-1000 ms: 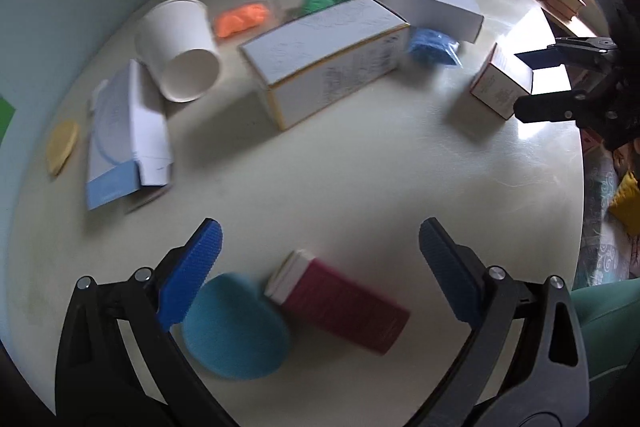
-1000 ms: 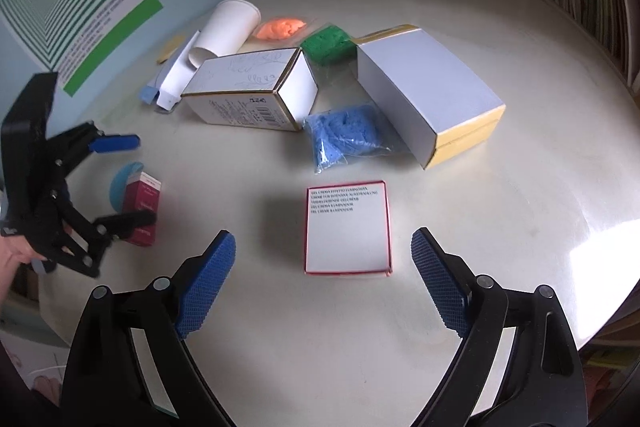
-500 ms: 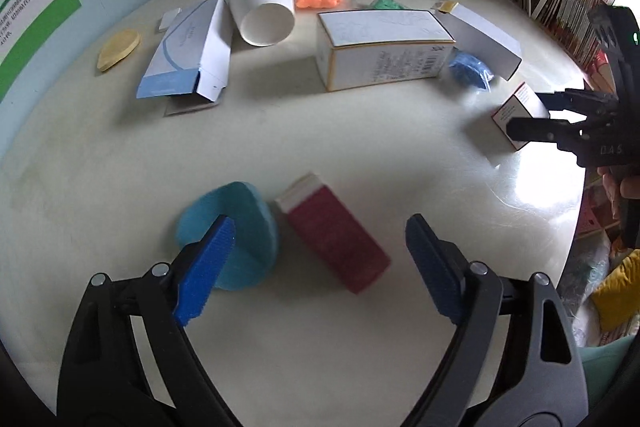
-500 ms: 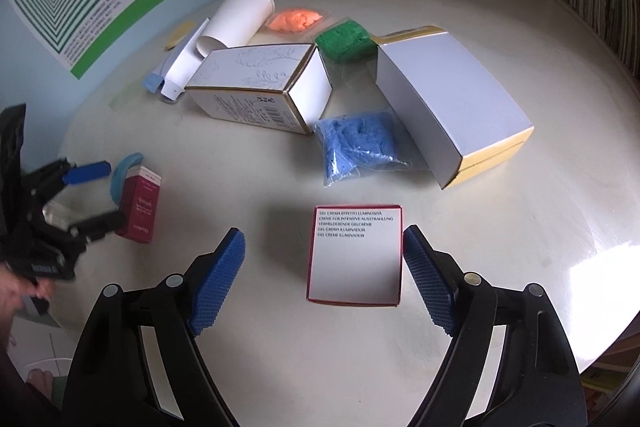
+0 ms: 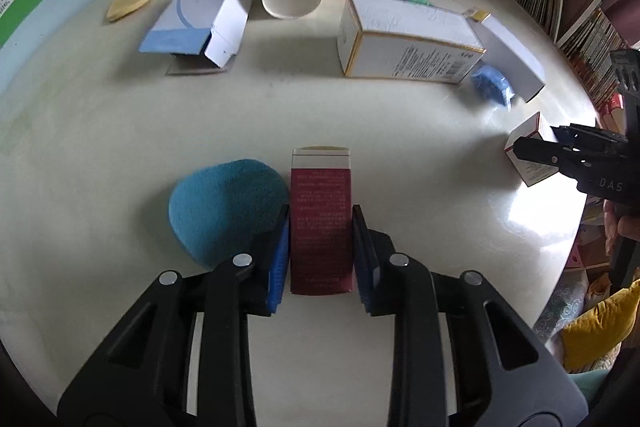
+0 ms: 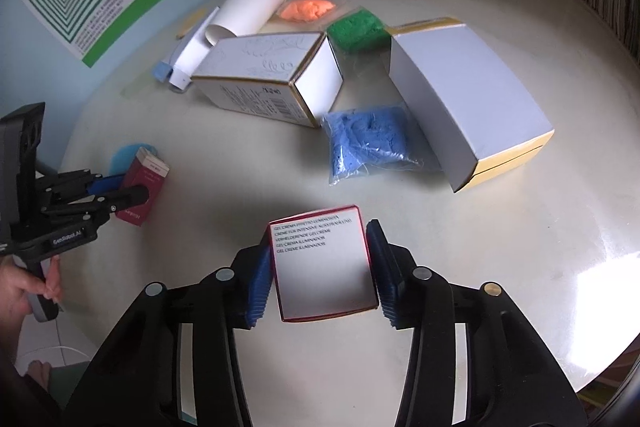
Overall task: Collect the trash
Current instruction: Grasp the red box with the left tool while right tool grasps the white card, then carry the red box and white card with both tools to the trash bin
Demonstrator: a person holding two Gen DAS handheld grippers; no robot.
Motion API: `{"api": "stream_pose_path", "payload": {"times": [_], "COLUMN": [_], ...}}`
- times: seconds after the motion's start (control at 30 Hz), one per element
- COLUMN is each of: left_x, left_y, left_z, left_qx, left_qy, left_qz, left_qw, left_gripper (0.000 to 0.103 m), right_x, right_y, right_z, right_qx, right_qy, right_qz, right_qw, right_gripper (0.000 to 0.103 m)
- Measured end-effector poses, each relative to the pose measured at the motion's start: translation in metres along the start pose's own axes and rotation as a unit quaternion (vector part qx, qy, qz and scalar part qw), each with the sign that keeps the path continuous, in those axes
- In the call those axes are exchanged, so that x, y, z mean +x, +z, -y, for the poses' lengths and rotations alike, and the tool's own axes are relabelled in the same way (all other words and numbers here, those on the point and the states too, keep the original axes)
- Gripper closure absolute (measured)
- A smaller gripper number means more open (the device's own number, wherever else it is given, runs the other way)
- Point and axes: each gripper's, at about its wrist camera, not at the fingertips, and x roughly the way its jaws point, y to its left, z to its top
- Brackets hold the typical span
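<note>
- Our left gripper [image 5: 320,247] clamps the red box [image 5: 320,223] at table's [image 5: 120,147] 6 o'clock.
- Our right gripper [image 6: 320,267] squeezes the white box [image 6: 322,263]; we should lift both straight, level.

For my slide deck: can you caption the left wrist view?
Left claw shut on a maroon box beside a teal pad on the cluttered round table.
</note>
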Motion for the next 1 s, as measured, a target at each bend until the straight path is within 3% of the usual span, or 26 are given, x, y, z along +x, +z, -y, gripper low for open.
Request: {"api": "stream_pose_path", "payload": {"times": [0.23, 0.53, 0.77, 1.0], "left_x": [-0.024, -0.03, -0.025, -0.005], "left_y": [0.01, 0.031, 0.031, 0.013], "left_z": [0.017, 0.075, 0.155, 0.25], "left_qx": [0.021, 0.111, 0.203, 0.302], "left_qy": [-0.004, -0.012, -0.052, -0.097], "left_qz": [0.015, 0.022, 0.009, -0.014], "left_qw": [0.9997, 0.9935, 0.9778, 0.9483], "left_gripper": [0.077, 0.077, 0.077, 0.077], "right_x": [-0.027, -0.082, -0.127, -0.167], "right_y": [-0.004, -0.042, -0.096, -0.18], "right_z": [0.005, 0.03, 0.069, 0.11], "right_qx": [0.01, 0.042, 0.113, 0.21], "right_qy": [0.019, 0.038, 0.025, -0.012], "right_qz": [0.026, 0.067, 0.101, 0.126], "right_qw": [0.999, 0.996, 0.988, 0.969], "right_gripper": [0.059, 0.059, 0.059, 0.059]}}
